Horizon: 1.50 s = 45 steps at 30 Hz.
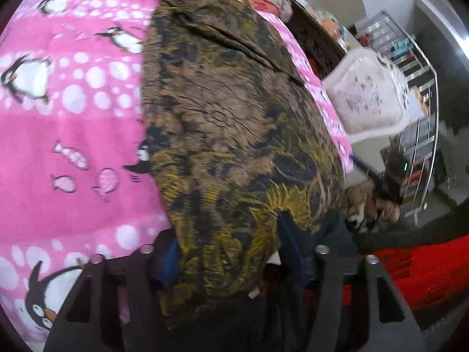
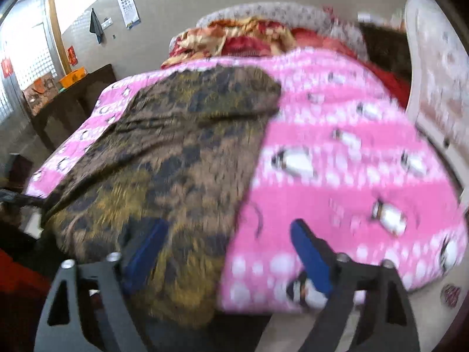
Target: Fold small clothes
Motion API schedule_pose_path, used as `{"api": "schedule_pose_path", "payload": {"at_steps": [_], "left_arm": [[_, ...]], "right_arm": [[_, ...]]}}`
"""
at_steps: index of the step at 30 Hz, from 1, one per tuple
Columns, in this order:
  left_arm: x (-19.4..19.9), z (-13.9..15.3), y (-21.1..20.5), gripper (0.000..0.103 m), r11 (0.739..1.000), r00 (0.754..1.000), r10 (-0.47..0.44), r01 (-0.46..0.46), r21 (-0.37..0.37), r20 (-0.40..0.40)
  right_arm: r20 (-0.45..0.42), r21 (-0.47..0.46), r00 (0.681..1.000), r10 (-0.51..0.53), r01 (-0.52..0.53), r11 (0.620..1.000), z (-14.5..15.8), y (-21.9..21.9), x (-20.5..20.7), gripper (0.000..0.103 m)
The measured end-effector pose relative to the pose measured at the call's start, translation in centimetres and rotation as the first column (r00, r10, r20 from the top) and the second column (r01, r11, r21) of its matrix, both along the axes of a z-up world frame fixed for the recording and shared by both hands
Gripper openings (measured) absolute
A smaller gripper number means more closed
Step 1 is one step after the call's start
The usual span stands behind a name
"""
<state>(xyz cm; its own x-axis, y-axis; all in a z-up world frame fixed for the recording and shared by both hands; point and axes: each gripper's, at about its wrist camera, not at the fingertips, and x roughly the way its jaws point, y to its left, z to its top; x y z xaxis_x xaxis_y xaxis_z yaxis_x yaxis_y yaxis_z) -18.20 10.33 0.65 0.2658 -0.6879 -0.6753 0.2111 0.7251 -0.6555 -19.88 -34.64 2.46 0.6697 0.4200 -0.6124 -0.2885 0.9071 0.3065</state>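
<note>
A brown garment with dark and yellow patterning (image 1: 234,102) lies spread across a pink penguin-print blanket (image 1: 58,132) on a bed. Its near edge is bunched between the blue pads of my left gripper (image 1: 228,252), which is shut on it. In the right wrist view the same garment (image 2: 176,146) covers the left half of the blanket (image 2: 337,146). My right gripper (image 2: 231,234) stands open and wide at the bed's near edge. Its left finger (image 2: 149,249) is over the garment's side edge and its right finger (image 2: 310,255) is over bare blanket. This view is blurred.
Red and gold bedding (image 2: 234,38) is piled at the head of the bed. A white padded headboard (image 2: 433,88) runs along the right. A dark cabinet (image 2: 64,108) stands to the left of the bed. A metal rack (image 1: 416,88) and red cloth (image 1: 425,270) lie beyond the bed's side.
</note>
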Motion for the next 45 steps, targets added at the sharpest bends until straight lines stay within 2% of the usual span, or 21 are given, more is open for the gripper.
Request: {"api": "schedule_pose_path", "payload": {"at_steps": [3,7,9,10,12,14,15,17,19,20,21,23,25,27,29,32,35,40,42,44,45], "left_arm": [[-0.3,0.0,-0.3,0.033,1.0,1.0,-0.013,0.012,0.019,0.007],[0.1,0.0,-0.5,0.033,0.999,1.0,-0.016,0.015,0.031,0.009],[0.0,-0.2,-0.2,0.033,1.0,1.0,-0.006,0.005,0.019,0.009],[-0.1,-0.2,-0.2,0.033,1.0,1.0,-0.003,0.002,0.019,0.012],[-0.3,-0.2,-0.1,0.033,1.0,1.0,0.004,-0.004,0.022,0.027],[-0.4,-0.4,-0.2,0.034,1.0,0.999,0.009,-0.01,0.018,0.038],[-0.5,-0.5,-0.1,0.034,1.0,0.999,0.014,-0.015,0.015,0.037],[-0.3,-0.5,-0.1,0.034,1.0,0.999,0.022,-0.022,0.009,0.03],[-0.2,-0.4,-0.1,0.034,1.0,1.0,0.022,-0.022,0.009,0.021],[-0.2,-0.2,-0.1,0.034,1.0,1.0,0.022,-0.022,0.015,0.017],[-0.2,-0.1,-0.1,0.034,1.0,1.0,0.021,-0.022,0.021,0.016],[-0.2,0.1,-0.2,0.027,0.999,1.0,0.025,-0.026,0.041,0.018],[-0.2,0.3,-0.1,0.0,0.998,0.999,0.039,-0.04,0.042,0.018],[-0.2,0.7,0.3,0.0,0.997,0.997,0.069,-0.07,0.039,0.027],[-0.2,2.1,1.1,0.0,0.996,0.993,0.092,-0.092,0.0,0.068],[-0.4,5.4,2.6,0.0,0.987,0.977,0.141,-0.125,-0.101,0.162],[-1.0,8.4,3.8,0.0,0.976,0.953,0.171,-0.129,-0.174,0.252],[-3.3,11.9,5.4,0.0,0.962,0.919,0.179,-0.089,-0.258,0.35],[-4.7,13.0,5.9,0.0,0.951,0.91,0.173,-0.053,-0.306,0.378],[-5.4,13.3,6.1,0.0,0.949,0.911,0.148,-0.02,-0.316,0.385],[-5.2,12.7,5.8,0.0,0.96,0.92,0.128,-0.021,-0.28,0.37]], "right_arm": [[-0.067,0.085,0.995,0.076,-0.07,0.994,-1.7,-0.3,-0.5,0.068],[-0.085,0.193,0.983,0.164,-0.145,0.97,-3.5,0.6,0.0,0.064],[-0.059,0.23,0.988,0.144,-0.127,0.965,-4.3,-0.1,0.2,0.051],[-0.055,0.252,0.989,0.141,-0.123,0.96,-4.5,-0.3,0.2,0.049],[-0.079,0.358,0.98,0.181,-0.142,0.923,-5.4,-1.3,0.2,0.047],[-0.113,0.426,0.956,0.272,-0.2,0.882,-6.5,-1.3,0.0,0.047],[-0.133,0.457,0.938,0.32,-0.228,0.86,-7.3,-1.0,0.0,0.044],[-0.155,0.479,0.931,0.33,-0.221,0.85,-8.2,-0.7,0.1,0.042],[-0.141,0.509,0.939,0.313,-0.202,0.837,-8.4,-0.6,0.2,0.04],[-0.128,0.519,0.941,0.312,-0.205,0.83,-8.3,-0.5,0.0,0.036],[-0.113,0.528,0.942,0.317,-0.213,0.822,-8.1,-0.5,-0.2,0.024],[-0.093,0.52,0.942,0.323,-0.231,0.822,-7.4,-0.5,-0.7,0.008],[-0.083,0.517,0.939,0.332,-0.244,0.82,-6.9,-0.6,-1.0,0.004],[-0.055,0.511,0.934,0.354,-0.278,0.813,-5.8,-0.8,-1.6,0.003],[0.014,0.512,0.944,0.33,-0.291,0.809,-3.4,-1.5,-2.2,0.003],[0.15,0.541,0.956,0.254,-0.294,0.788,0.7,-3.7,-3.0,0.003],[0.276,0.553,0.939,0.206,-0.331,0.765,5.0,-5.5,-4.0,0.003],[0.397,0.486,0.887,0.235,-0.42,0.766,10.3,-5.0,-6.7,0.003],[0.427,0.486,0.874,0.23,-0.437,0.757,11.4,-5.5,-7.6,0.003],[0.446,0.48,0.866,0.227,-0.445,0.756,12.3,-6.3,-8.5,0.003],[0.432,0.469,0.874,0.223,-0.429,0.772,12.2,-6.5,-8.7,0.003]]}}
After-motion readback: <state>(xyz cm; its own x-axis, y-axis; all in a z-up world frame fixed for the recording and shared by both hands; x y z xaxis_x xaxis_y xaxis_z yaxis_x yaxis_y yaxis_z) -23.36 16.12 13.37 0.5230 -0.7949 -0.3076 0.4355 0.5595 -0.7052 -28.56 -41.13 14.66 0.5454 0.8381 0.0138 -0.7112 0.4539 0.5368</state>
